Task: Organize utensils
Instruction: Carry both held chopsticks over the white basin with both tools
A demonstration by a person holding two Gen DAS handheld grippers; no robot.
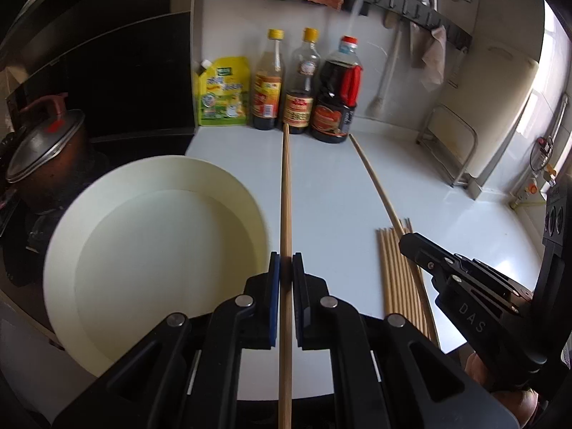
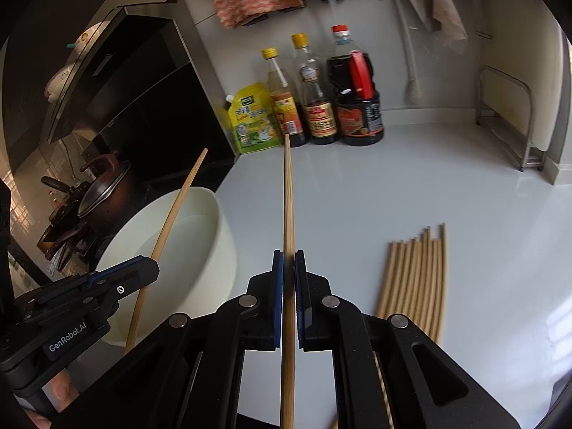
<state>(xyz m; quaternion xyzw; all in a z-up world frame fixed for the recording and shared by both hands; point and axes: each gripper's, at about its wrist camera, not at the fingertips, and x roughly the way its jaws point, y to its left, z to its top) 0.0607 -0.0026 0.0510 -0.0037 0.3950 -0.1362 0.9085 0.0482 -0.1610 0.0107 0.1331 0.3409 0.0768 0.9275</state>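
One chopstick [image 1: 286, 193] clamped in each hand-held gripper [image 1: 286, 268], pointing fwd.

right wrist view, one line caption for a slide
Both grippers hold one chopstick each beside bowl.

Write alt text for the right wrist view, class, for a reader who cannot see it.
The right gripper clamps one wooden chopstick above a pale counter. To its left, the left gripper holds another chopstick over a white bowl; more chopsticks lie at right.
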